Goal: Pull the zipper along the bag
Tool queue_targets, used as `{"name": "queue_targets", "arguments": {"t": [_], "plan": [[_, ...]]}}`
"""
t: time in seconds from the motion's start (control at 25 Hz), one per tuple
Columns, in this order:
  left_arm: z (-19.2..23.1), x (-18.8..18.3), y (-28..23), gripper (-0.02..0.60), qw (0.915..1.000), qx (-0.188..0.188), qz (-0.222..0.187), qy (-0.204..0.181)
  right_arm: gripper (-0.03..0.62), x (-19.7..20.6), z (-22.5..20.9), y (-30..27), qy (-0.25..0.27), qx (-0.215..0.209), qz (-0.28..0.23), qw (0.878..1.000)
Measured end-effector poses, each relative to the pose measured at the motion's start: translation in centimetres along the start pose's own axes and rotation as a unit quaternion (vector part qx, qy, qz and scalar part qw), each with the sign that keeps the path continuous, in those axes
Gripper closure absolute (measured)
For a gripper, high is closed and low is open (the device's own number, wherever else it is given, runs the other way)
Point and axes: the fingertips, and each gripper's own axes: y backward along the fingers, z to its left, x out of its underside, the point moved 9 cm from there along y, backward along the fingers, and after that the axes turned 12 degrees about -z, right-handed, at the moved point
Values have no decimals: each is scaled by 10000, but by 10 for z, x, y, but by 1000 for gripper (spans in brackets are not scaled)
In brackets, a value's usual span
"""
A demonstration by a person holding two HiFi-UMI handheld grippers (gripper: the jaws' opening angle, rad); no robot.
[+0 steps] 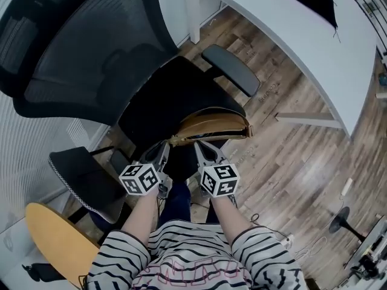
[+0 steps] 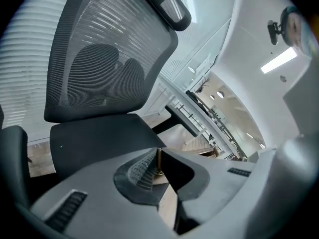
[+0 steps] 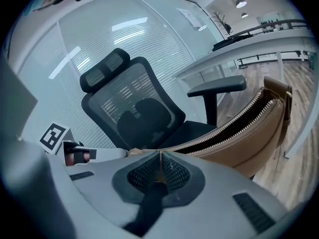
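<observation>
the tan bag lies just ahead of both grippers, its zipper gaping. left gripper pinches a thin tan edge of it. right gripper is clenched at the zipper's near end, seemingly on its pull. next: draw along the teeth, left bracing.

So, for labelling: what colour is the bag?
Tan brown bag, clearest in the right gripper view.

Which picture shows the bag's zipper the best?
The right gripper view: the zipper runs close, both rows of teeth parted along the tan bag. The head view shows the bag small, its zipper a thin line. The left gripper view shows only a tan sliver.
</observation>
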Motion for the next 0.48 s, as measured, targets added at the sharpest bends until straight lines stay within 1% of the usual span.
{"name": "queue_targets", "arguments": {"t": [0.16,0.48], "plan": [[-1,2,1,537,9998,-134,-138,-31,559,-4,-6,1,172,-27,88,9998],[0,6,3,537,9988,-337,-352,6,557,-16,-25,11,425,76,141,9990]]}}
